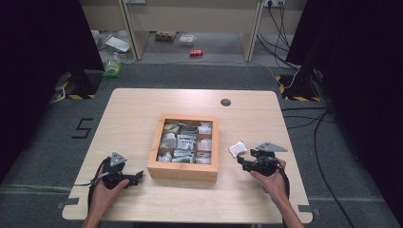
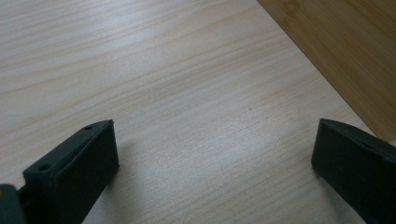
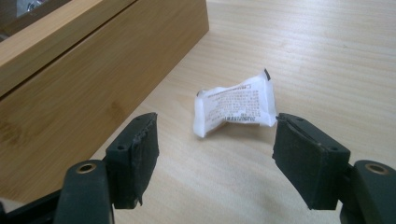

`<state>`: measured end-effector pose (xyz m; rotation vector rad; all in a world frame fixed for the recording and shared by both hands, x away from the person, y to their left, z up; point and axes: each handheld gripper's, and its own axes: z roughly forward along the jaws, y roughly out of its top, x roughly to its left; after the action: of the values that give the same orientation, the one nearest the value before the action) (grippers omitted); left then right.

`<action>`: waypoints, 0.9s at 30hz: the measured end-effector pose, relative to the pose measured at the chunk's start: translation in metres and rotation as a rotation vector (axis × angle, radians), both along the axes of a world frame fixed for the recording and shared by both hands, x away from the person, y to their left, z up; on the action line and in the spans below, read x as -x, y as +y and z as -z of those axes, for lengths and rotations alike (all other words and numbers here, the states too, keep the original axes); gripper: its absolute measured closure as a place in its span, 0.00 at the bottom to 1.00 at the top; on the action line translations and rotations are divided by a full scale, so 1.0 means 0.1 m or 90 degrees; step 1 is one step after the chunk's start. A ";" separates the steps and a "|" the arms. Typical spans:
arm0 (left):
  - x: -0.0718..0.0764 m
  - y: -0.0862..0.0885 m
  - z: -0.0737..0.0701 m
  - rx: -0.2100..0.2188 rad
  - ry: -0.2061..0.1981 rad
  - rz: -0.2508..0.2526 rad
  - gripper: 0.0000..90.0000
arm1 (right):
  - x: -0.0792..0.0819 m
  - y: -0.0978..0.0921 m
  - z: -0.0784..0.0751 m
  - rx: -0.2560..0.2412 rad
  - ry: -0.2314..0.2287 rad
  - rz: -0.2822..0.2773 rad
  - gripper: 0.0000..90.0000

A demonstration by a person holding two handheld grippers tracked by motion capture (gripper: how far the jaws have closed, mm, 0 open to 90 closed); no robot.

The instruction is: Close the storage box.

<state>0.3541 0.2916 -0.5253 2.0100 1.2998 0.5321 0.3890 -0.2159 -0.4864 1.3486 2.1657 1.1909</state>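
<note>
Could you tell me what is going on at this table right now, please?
A person holds a tool in each hand at a wooden table. The right tool is open just short of a small white packet lying on the table beside a compartmented wooden box of similar packets; the packet is not yet gripped. The left tool is open too, low over bare tabletop on the box's other side, holding nothing.

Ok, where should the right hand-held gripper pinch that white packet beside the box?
Probably across the white packet at its raised middle fold, straight ahead from the open right hand-held gripper. It lies buckled on the table, lifted at the centre, clear of the wooden box.
</note>
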 end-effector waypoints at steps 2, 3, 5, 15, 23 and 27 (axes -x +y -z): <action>0.00 0.00 0.00 0.000 0.000 0.000 0.00 | 0.03 -0.02 0.00 0.000 0.000 0.000 0.35; 0.00 0.00 0.00 0.000 0.000 0.000 0.00 | 0.05 -0.03 0.01 0.001 -0.001 -0.001 0.35; 0.00 0.00 0.00 0.000 0.000 0.000 0.00 | 0.08 -0.04 0.02 0.000 0.003 0.003 0.35; 0.00 0.00 0.00 0.000 0.000 0.000 0.00 | 0.22 -0.12 0.08 0.009 0.012 0.006 0.34; 0.00 0.00 0.00 0.000 0.000 0.000 0.00 | 0.34 -0.13 0.09 0.020 0.015 -0.003 0.33; 0.00 0.00 0.00 0.000 0.000 0.000 0.00 | 0.39 -0.15 0.10 0.026 0.017 -0.005 0.32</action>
<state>0.3540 0.2916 -0.5253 2.0100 1.3000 0.5318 0.3495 -0.2307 -0.4968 1.3483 2.2024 1.1319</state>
